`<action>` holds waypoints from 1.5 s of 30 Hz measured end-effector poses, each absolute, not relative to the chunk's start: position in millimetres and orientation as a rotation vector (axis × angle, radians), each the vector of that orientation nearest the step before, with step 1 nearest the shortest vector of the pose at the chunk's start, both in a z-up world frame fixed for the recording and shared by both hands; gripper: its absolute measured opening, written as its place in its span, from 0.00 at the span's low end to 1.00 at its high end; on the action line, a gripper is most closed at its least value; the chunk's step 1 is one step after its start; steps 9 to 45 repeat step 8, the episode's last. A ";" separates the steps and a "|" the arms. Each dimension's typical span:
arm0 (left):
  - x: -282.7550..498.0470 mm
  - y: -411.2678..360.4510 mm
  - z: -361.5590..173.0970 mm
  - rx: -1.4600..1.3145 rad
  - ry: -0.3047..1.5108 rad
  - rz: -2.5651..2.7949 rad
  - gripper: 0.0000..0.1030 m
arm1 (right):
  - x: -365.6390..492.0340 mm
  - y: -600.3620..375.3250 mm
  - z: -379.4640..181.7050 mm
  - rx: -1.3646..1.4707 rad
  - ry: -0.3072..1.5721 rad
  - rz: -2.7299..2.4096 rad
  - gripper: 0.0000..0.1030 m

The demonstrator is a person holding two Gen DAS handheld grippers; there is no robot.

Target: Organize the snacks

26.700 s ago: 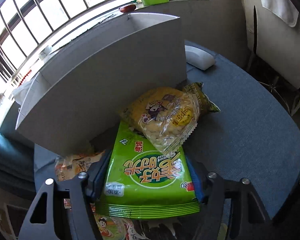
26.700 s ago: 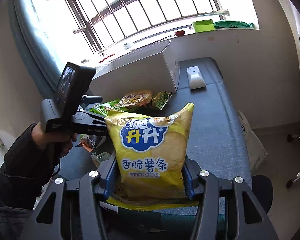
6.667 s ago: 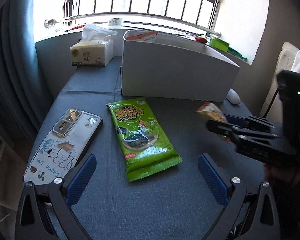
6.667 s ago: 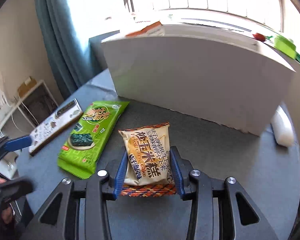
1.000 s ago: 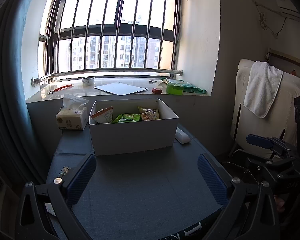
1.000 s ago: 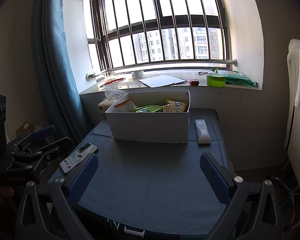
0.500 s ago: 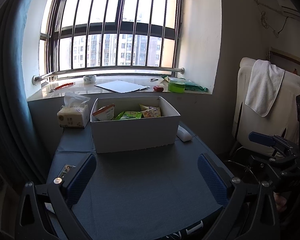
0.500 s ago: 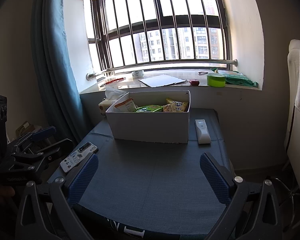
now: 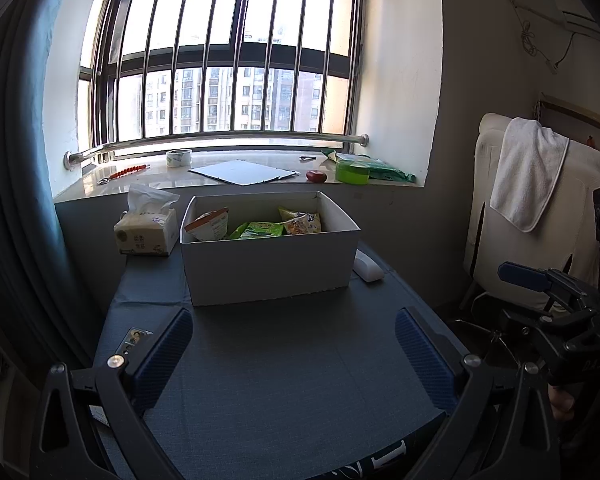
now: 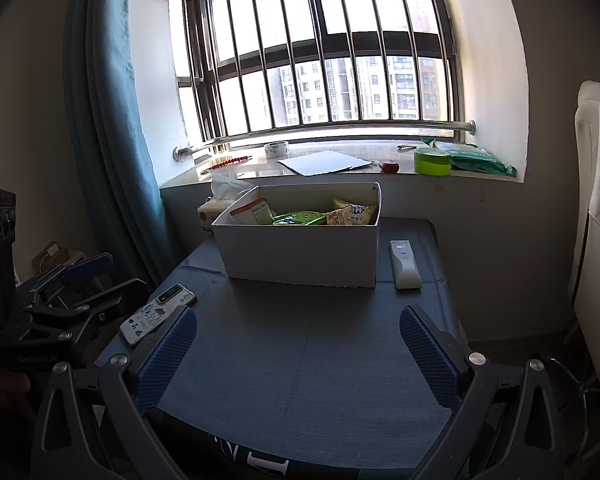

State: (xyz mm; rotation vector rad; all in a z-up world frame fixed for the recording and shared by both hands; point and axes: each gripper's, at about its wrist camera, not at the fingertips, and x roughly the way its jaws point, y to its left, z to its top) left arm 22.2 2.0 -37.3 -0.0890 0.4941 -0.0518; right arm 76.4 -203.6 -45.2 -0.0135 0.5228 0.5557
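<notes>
Left wrist view, snack box [image 9: 268, 264] beyond spread, empty left tongs [image 9: 294, 354]

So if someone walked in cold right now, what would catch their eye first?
Probably the white box at the middle of the grey-blue table, with snack packets poking above its rim. Behind it the bright barred window dominates, with a lime-green tub on the sill. Nearer, both the left gripper and the right gripper hang open and hold nothing over the bare table.
</notes>
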 end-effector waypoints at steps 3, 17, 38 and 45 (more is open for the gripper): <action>21.3 1.1 -37.4 -0.089 0.494 -0.057 1.00 | 75.5 -203.8 -44.6 -0.018 0.524 0.558 1.00; 20.6 0.1 -36.2 -0.087 0.492 -0.069 1.00 | 75.5 -204.7 -43.6 -0.021 0.522 0.562 1.00; 20.6 0.1 -36.2 -0.087 0.492 -0.069 1.00 | 75.5 -204.7 -43.6 -0.021 0.522 0.562 1.00; 20.6 0.1 -36.2 -0.087 0.492 -0.069 1.00 | 75.5 -204.7 -43.6 -0.021 0.522 0.562 1.00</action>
